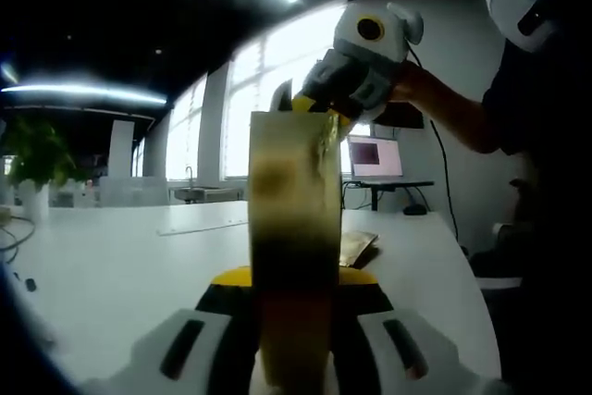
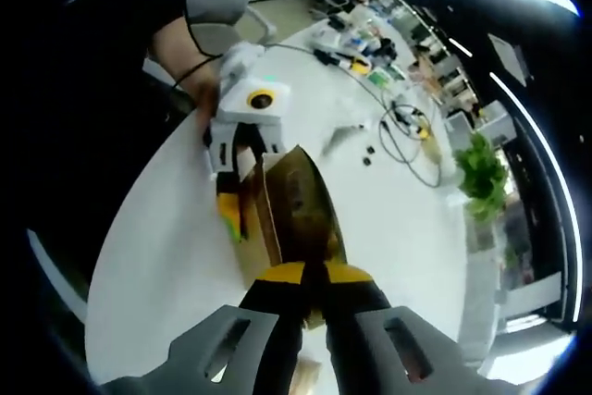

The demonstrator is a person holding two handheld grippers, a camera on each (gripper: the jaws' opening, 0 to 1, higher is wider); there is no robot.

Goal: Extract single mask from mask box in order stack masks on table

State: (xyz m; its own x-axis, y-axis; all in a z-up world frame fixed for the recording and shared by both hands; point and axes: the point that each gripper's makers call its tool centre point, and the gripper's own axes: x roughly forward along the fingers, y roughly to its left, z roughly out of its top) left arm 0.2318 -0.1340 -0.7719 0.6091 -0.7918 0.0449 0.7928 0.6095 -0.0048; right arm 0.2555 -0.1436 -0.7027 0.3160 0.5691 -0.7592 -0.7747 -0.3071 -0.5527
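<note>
Two claws meet at one mask box [image 1: 294, 247] held up over the big white table [image 1: 120, 275]. We see our left claw [image 1: 294, 358] squeezing its bottom end, and our right claw [image 2: 305, 307] pinching its top edge. It looks brownish gold.

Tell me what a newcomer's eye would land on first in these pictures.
First, the tall brownish mask box held upright above the white table, clamped between the left gripper jaws. Next, the right gripper reaching in at the box's top edge; in the right gripper view its jaws close in on the box's rim. A potted plant stands at the table's far end.
</note>
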